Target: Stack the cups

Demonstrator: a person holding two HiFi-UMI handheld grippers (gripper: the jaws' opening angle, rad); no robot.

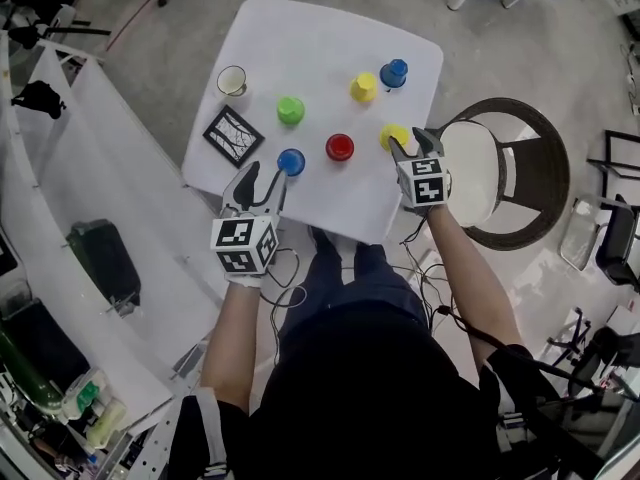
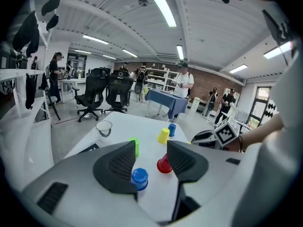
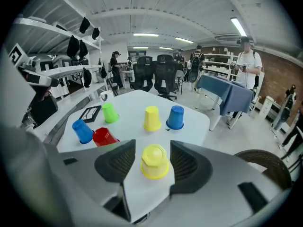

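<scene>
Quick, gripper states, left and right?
Left gripper: open, empty; near blue cup just ahead.
Right gripper: open; near yellow cup between the jaws, not clamped.

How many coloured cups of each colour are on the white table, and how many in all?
Blue cups: 2
Yellow cups: 2
Green cup: 1
Red cup: 1
Total: 6

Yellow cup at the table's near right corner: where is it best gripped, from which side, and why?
Grip the yellow cup low on its side wall, coming from the near edge of the table, as the open right gripper straddles it. It stands upside down, narrowing upward, so a higher grip could slip.
</scene>
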